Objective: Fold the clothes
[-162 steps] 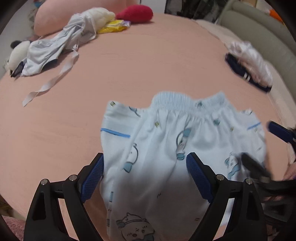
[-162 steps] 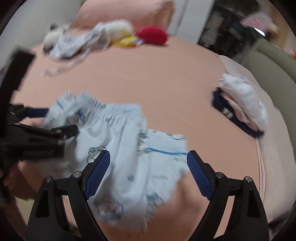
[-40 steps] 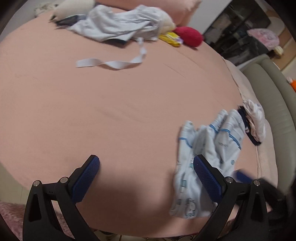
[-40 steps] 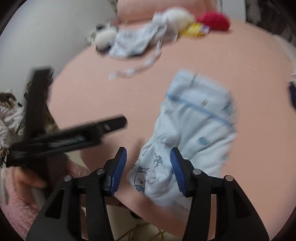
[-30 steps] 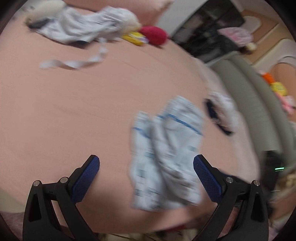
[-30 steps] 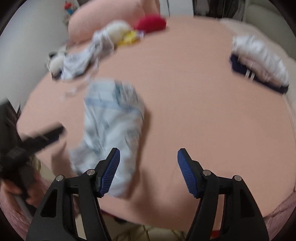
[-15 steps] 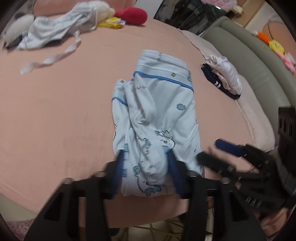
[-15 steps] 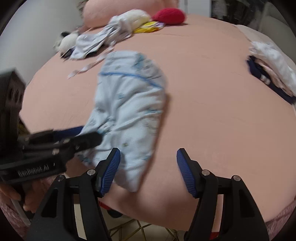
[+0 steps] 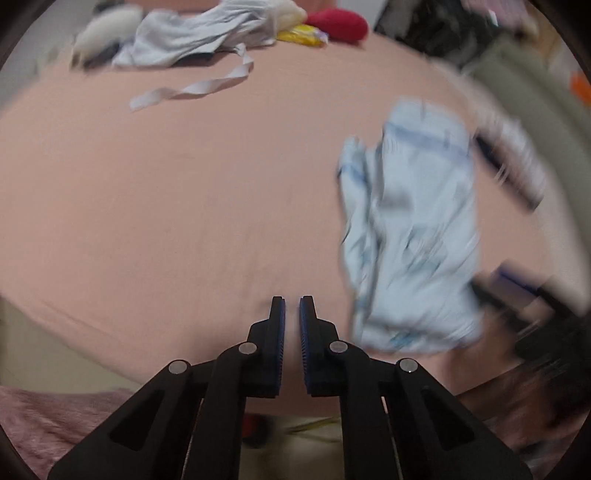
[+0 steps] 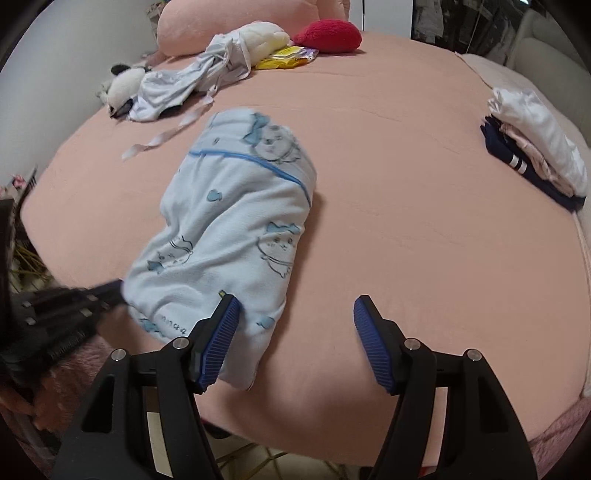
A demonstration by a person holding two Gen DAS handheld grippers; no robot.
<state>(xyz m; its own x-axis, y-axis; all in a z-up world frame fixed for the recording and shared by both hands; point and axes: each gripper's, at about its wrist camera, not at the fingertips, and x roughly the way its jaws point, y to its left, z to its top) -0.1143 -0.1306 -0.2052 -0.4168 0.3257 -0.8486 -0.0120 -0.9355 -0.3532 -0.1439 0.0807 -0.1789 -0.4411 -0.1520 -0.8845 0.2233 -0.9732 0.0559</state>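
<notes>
The light blue printed garment [image 10: 236, 221] lies folded into a long bundle on the pink bed [image 10: 406, 184]. My right gripper [image 10: 295, 325] hovers open over its near end, the left pad above the cloth and the right pad over bare sheet. In the left wrist view the garment [image 9: 413, 236] is blurred, off to the right. My left gripper [image 9: 292, 306] is closing to a narrow gap with only sheet showing between its pads. From the right wrist view the left gripper [image 10: 74, 306] sits by the garment's near left edge. The right gripper [image 9: 517, 295] shows as a dark blur.
A stack of folded clothes [image 10: 535, 147] sits at the bed's right edge. At the far end lie a crumpled grey garment [image 10: 184, 81] with a loose strap [image 9: 192, 86], a panda plush [image 10: 122, 85], a red cushion [image 10: 328, 35] and a pink pillow [image 10: 240, 18].
My left gripper's jaws went from wide open to nearly together, and it swung left so the garment now sits to its right. The right gripper stayed over the garment's near end.
</notes>
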